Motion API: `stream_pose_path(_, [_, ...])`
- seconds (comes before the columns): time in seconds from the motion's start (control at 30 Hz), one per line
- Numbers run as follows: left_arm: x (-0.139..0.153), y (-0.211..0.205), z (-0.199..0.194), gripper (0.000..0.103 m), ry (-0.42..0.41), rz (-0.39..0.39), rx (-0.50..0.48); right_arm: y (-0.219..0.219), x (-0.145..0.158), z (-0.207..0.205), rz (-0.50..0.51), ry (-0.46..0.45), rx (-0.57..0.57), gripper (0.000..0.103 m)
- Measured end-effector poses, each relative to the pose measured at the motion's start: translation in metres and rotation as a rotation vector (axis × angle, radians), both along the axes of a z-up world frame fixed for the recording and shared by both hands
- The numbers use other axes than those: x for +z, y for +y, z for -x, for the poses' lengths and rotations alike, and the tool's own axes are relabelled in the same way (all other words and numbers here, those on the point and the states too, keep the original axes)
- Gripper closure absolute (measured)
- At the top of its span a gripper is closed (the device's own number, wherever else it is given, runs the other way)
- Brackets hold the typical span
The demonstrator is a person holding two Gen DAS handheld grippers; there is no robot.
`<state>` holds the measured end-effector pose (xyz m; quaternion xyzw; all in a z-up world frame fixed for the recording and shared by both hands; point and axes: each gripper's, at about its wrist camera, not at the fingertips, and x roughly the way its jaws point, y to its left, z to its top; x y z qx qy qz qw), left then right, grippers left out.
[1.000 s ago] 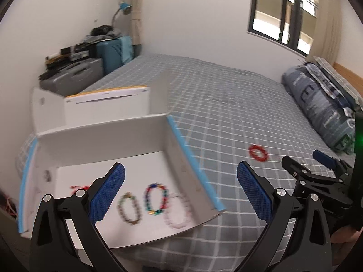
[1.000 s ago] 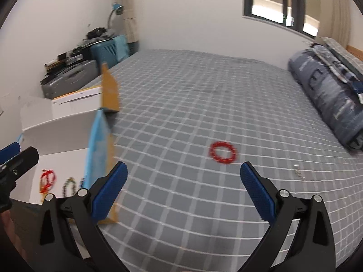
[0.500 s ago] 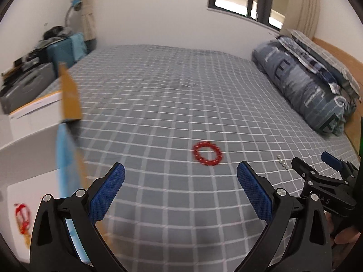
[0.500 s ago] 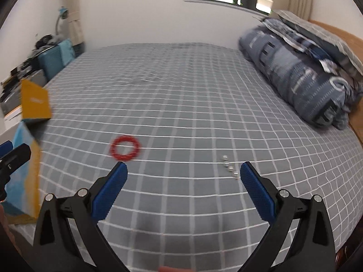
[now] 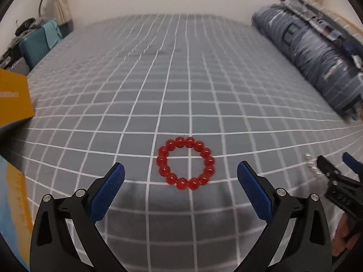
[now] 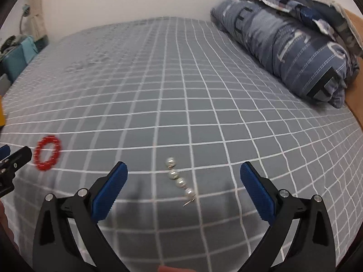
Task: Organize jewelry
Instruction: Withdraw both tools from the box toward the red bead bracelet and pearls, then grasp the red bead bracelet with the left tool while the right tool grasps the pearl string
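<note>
Bracelet [image 5: 185,162] is lying at twelve o'clock between the gaping, empty left gripper [image 5: 180,175] (right gripper [image 6: 183,176] likewise); centring before closing seems wise.

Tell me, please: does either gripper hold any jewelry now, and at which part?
Nothing is held. The left gripper is open before the red bracelet; the right gripper is open over the pearl piece.

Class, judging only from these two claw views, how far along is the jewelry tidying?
Done: nothing shown here confirms any piece stored. In hand: nothing; the left claw is open in front of the red bead bracelet, and the right claw is open around the pearl pieces. Left: both still lie on the bedspread.
</note>
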<state>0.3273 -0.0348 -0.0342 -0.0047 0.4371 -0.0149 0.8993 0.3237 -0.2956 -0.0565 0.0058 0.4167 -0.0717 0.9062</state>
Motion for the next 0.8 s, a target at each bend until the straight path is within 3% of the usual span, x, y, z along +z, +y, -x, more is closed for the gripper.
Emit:
stream_pose_path(0.2, [-0.024, 0.005, -0.024, 0.006, 0.050, -0.003, 0.025, -0.013, -0.035, -0.013, -0.041, 0.081, 0.005, 0.009])
stream_pose_path(0.43, [-0.046, 0.006, -0.035, 0.006, 0.066, 0.024, 0.055, -0.026, -0.044, -0.019, -0.118, 0.105, 0.001, 0.010])
stream_pose_path(0.6, [-0.048, 0.009, -0.038, 0.010, 0.077, 0.038, 0.065, -0.027, -0.043, -0.018, -0.108, 0.102, -0.035, 0.023])
stream_pose_path(0.7, [-0.046, 0.009, -0.036, 0.021, 0.078, 0.050, 0.057, -0.027, -0.042, -0.018, -0.090, 0.104, -0.047, 0.035])
stream_pose_path(0.77, [-0.044, 0.009, -0.036, 0.041, 0.079, 0.062, 0.051, -0.027, -0.040, -0.018, -0.079, 0.104, -0.050, 0.045])
stream_pose_path(0.8, [-0.043, 0.008, -0.035, 0.046, 0.083, 0.063, 0.052, -0.026, -0.040, -0.017, -0.075, 0.104, -0.049, 0.051])
